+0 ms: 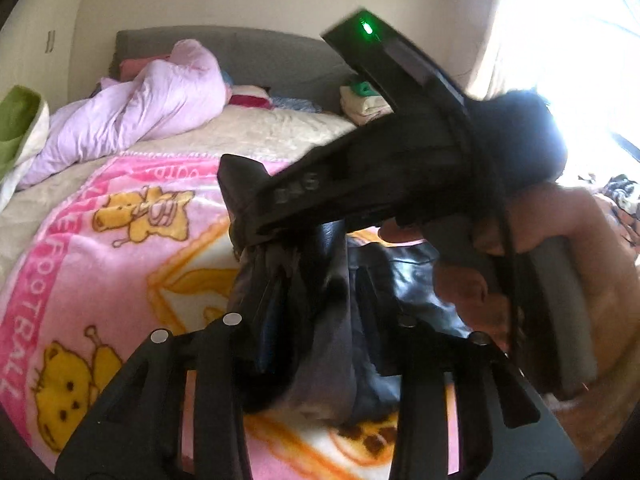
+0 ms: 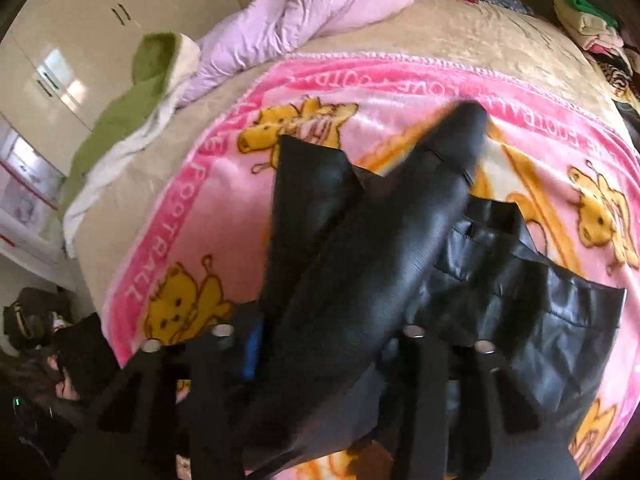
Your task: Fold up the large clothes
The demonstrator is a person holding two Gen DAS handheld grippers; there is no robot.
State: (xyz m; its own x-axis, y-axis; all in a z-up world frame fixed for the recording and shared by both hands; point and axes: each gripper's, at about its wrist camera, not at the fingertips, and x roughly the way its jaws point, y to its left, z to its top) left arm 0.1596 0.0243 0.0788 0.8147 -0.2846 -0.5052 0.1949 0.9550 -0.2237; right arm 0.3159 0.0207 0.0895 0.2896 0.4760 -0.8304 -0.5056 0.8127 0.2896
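- A black leather-look jacket (image 2: pixel 500 280) lies on the pink blanket (image 2: pixel 224 208) spread over the bed (image 2: pixel 460 40), toward the blanket's near edge and its right side, with a chest pocket showing in the right wrist view.
- The left gripper (image 1: pixel 316 320) is seen narrowed on a gathered bunch of the jacket's dark fabric and grey lining, which is raised off the blanket; the pads appear to press on it.
- The right gripper (image 2: pixel 320 340) is seen with a long black part of the jacket, probably a sleeve (image 2: pixel 400 240), running up between its fingers; the jaws stand narrow and look closed on it, though blur keeps the contact from being certain.
- In the left wrist view the right gripper's body (image 1: pixel 360 184), held by a hand (image 1: pixel 540 248), is seen just above the left one, so both grips sit close together on the same garment.
- The step in hand is judged to be an early fold: a sleeve or side panel is being gathered and lifted for laying across the body of the jacket.
- The next move would call for the lifted part to be carried over the jacket's middle, laid flat, and let go without the stiff material springing back.
- On the blanket's border the word "FOOTBALL" can be read, with yellow bear cartoons printed beside it; further letters along the far edge are upside down and only partly legible.
- Embossed marks on the right gripper's body are too blurred to be read.
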